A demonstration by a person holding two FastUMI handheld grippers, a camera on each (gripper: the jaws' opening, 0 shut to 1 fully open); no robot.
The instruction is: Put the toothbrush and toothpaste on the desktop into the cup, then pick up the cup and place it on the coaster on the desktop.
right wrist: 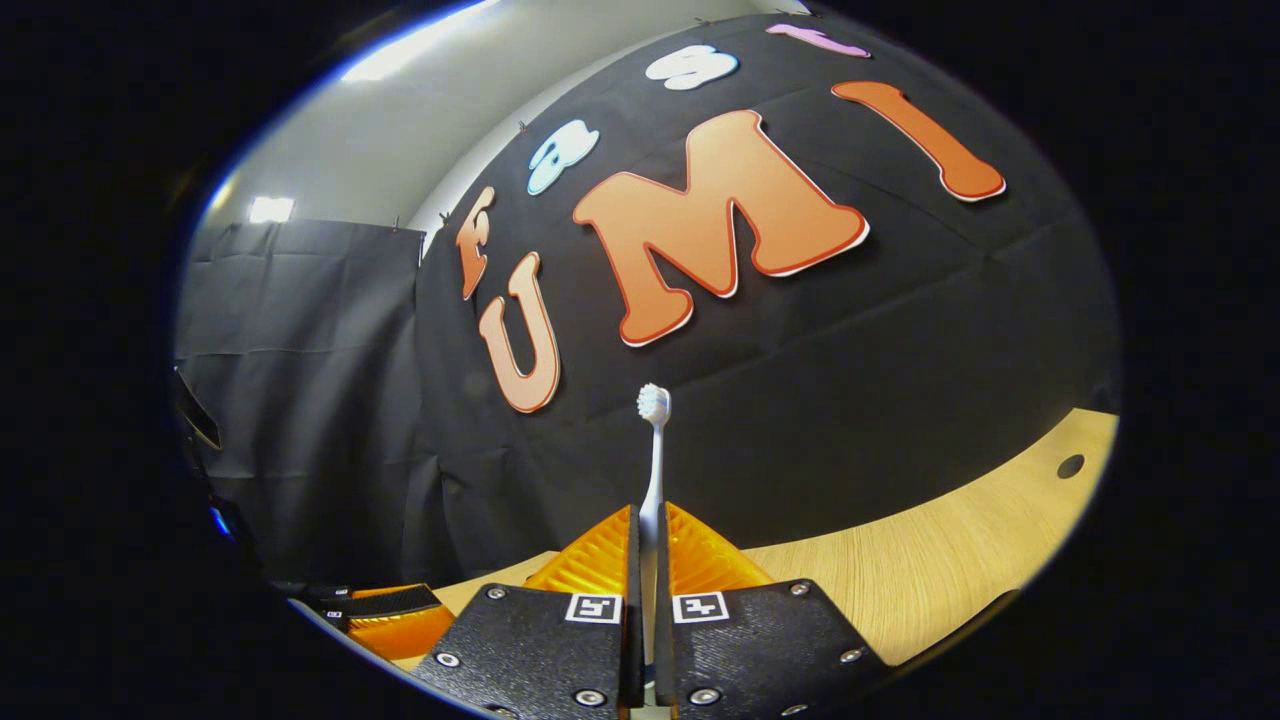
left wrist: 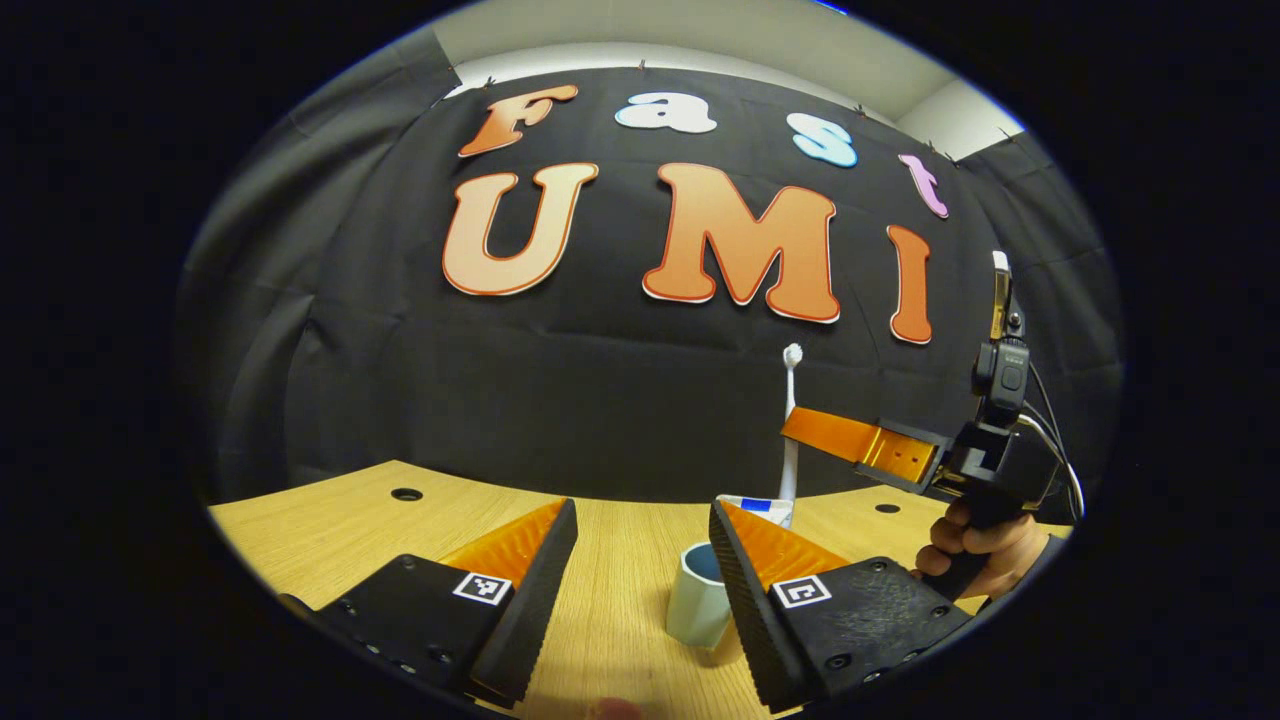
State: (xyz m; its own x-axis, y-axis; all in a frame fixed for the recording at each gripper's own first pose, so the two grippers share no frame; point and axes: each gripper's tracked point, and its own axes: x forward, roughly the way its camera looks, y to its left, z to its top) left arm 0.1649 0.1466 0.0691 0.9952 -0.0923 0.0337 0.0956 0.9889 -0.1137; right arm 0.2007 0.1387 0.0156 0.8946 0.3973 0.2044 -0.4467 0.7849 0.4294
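A pale cup (left wrist: 697,598) stands on the wooden table (left wrist: 620,580), just beside the right finger of my open left gripper (left wrist: 642,512). The white-and-blue end of the toothpaste (left wrist: 757,505) pokes up behind that finger, above the cup's rim; its lower part is hidden. A white toothbrush (left wrist: 791,400) stands upright over the cup, head up, with my right gripper (left wrist: 800,430) shut on its handle and a hand (left wrist: 975,555) holding that gripper. In the right gripper view the toothbrush (right wrist: 654,440) rises straight from between the pressed fingers of the right gripper (right wrist: 650,520).
The table has small round holes (left wrist: 406,494) (left wrist: 886,508) (right wrist: 1070,466) near its far edge, against the black cloth wall. The left gripper (right wrist: 385,610) shows low at the left of the right gripper view.
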